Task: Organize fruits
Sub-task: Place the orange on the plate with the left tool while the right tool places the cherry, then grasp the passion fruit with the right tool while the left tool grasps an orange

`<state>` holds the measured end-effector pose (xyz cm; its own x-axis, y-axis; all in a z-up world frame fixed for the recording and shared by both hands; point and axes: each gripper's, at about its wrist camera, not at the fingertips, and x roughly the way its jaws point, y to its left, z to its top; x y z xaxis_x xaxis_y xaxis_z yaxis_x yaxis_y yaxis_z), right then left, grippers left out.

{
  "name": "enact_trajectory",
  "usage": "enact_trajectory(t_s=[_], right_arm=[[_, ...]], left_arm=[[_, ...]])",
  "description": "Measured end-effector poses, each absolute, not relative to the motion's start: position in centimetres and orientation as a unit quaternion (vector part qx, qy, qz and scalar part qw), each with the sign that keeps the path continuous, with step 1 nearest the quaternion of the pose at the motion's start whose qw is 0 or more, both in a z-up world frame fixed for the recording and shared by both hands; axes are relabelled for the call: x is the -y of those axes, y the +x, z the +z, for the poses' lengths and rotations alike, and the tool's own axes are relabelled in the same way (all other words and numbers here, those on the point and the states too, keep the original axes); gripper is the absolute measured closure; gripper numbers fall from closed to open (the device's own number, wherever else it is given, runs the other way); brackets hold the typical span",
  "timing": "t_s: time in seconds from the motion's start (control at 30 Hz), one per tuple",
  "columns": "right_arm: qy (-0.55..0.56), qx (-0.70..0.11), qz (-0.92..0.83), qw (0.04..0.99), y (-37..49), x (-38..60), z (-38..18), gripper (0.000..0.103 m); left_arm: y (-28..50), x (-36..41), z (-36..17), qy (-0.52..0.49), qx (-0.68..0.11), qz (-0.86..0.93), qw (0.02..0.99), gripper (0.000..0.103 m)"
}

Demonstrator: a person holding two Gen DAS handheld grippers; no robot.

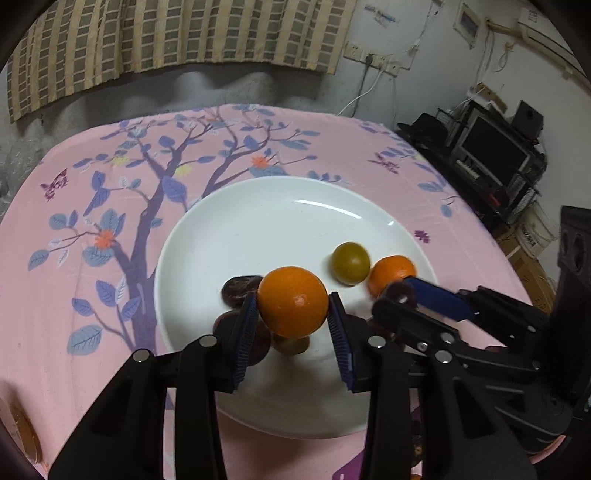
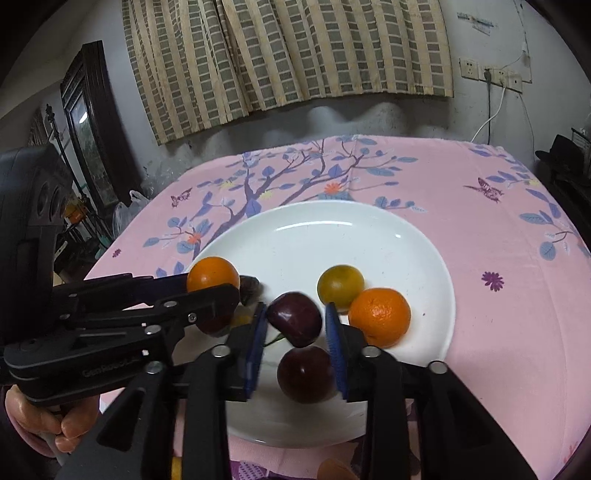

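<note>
A white plate [image 1: 258, 229] sits on the pink floral cloth. My left gripper [image 1: 292, 308] is shut on an orange [image 1: 292, 301] and holds it just above the plate's near half. My right gripper [image 2: 293, 319] is shut on a dark red plum [image 2: 295, 317] above the plate; it shows in the left wrist view [image 1: 397, 293] at the right. On the plate lie a green-yellow plum [image 1: 350, 263], a second orange [image 1: 391, 275], dark plums [image 1: 240, 290] and another dark plum [image 2: 304, 373] below my right gripper.
The pink cloth [image 1: 92, 258] covers the whole table. A curtain [image 1: 166, 33] hangs on the wall behind. Black shelves with a monitor [image 1: 495, 147] stand to the right. A speaker [image 2: 33, 192] stands to the left. A small fruit [image 1: 291, 343] lies under the held orange.
</note>
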<state>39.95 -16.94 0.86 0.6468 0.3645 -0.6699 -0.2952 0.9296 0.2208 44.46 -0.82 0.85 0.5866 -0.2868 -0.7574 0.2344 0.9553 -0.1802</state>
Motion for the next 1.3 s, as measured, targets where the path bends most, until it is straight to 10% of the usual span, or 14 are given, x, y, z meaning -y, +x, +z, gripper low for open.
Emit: enact_trajectory(t_s=[0.2,1.3], right_arm=[[0.056,-0.367,0.180,0.911,36.3,18.9,2.2,0.045],[0.025,-0.425,0.174,0.888,28.9,17.0,-3.7,0.046]], left_arm=[[39.7,-2.0,3.3,-0.059,-0.397,-0.116,0.908,0.007],[27.1,-7.5,0.4,-0.059,-0.384,-0.042,0.920,0.005]])
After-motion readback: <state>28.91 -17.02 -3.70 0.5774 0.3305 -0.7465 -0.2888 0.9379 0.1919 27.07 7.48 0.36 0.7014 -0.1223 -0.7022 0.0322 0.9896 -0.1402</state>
